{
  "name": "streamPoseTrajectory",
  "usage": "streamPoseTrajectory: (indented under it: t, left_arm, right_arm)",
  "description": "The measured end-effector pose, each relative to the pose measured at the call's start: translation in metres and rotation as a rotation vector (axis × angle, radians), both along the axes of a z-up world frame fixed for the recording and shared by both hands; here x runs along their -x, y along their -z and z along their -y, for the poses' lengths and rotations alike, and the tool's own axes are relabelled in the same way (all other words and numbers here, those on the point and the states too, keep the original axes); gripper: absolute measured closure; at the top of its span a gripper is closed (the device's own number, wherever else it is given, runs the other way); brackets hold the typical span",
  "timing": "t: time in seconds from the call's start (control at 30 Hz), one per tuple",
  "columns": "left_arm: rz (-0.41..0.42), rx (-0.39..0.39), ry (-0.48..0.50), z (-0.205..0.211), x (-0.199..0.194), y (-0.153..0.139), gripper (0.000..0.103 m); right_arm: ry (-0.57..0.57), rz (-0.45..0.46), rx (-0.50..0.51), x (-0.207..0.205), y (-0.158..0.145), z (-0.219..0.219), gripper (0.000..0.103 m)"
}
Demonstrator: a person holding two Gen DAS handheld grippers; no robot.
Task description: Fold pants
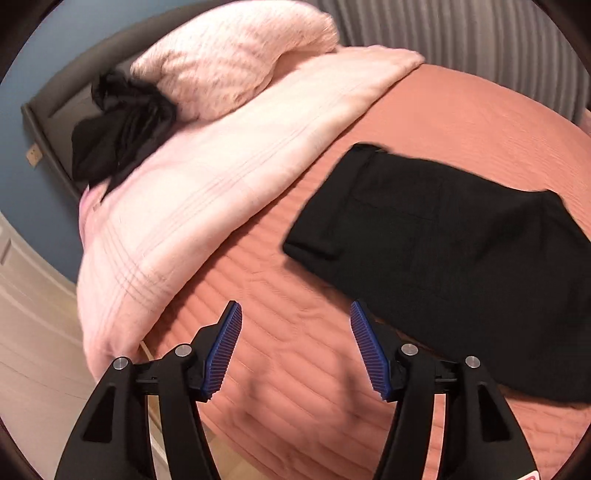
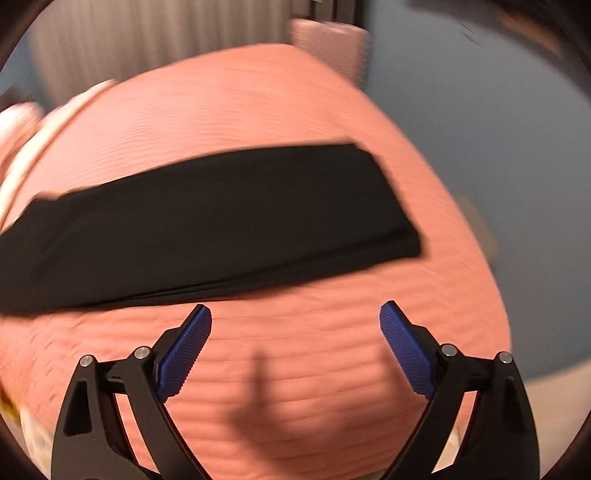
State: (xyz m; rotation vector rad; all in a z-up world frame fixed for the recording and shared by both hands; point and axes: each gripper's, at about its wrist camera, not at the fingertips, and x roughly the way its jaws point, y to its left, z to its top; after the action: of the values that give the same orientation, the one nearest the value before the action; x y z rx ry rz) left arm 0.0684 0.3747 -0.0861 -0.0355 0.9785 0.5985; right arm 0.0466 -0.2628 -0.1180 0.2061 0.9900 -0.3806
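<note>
Tools first, since they sit closest to us: the left tool (image 1: 295, 310) has its blue ribbed pads (image 1: 223, 347) spread wide apart with nothing between them, so it's released and just hanging over the salmon-colored bedspread (image 1: 288, 369). Same deal on our other side, the right tool (image 2: 295, 310) is spread open too, blue pads (image 2: 184, 350) gripping nothing, with bare quilted cover under it and a soft shadow (image 2: 255, 406) falling on the fabric between the fingers.

Just past the fingertips we get the black pants (image 1: 443, 251). In the left wrist view they lie flat on the bed, off to the right of the tool, with the nearest edge coming in close beside the right finger. In the right wrist view the pants (image 2: 207, 221) stretch as a long dark band across the bedspread, running from the left edge of the frame to a squared-off end on the right, with layered edges showing along the near side. Neither tool touches them as far as we can tell.

Farther back in the left view there's a pale pink blanket (image 1: 207, 206) heaped along the bed, a pink pillow (image 1: 236, 59) on top of it, and a crumpled black garment (image 1: 122, 129) beside that. Behind everything we see a gray curtain (image 1: 461, 33) and a blue wall (image 2: 480, 129). The right view is pretty blurry.
</note>
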Motion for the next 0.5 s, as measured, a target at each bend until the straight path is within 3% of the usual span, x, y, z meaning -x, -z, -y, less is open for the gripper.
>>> streamPoseTrajectory:
  t: [0.07, 0.13, 0.2, 0.3, 0.33, 0.5]
  left_arm:
    - [0.015, -0.022, 0.100, 0.050, -0.002, -0.013, 0.039]
    - [0.021, -0.051, 0.187, 0.104, -0.010, -0.021, 0.027]
    - [0.015, -0.086, 0.266, 0.159, -0.014, -0.025, 0.027]
    - [0.008, -0.093, 0.369, 0.230, -0.021, -0.030, 0.026]
    - [0.003, -0.066, 0.409, 0.253, -0.021, -0.030, 0.026]
    - [-0.039, 0.001, 0.513, 0.321, -0.024, -0.026, 0.025]
  right_arm:
    - [0.114, 0.048, -0.069, -0.003, 0.004, 0.040, 0.018]
    - [0.204, 0.066, -0.127, -0.011, 0.015, 0.079, 0.023]
    - [0.251, 0.094, -0.204, -0.019, 0.027, 0.110, 0.024]
    - [0.262, 0.100, -0.262, -0.028, 0.041, 0.134, 0.029]
    - [0.249, 0.089, -0.293, -0.033, 0.049, 0.139, 0.043]
    - [0.186, 0.105, -0.276, -0.041, 0.050, 0.139, 0.047]
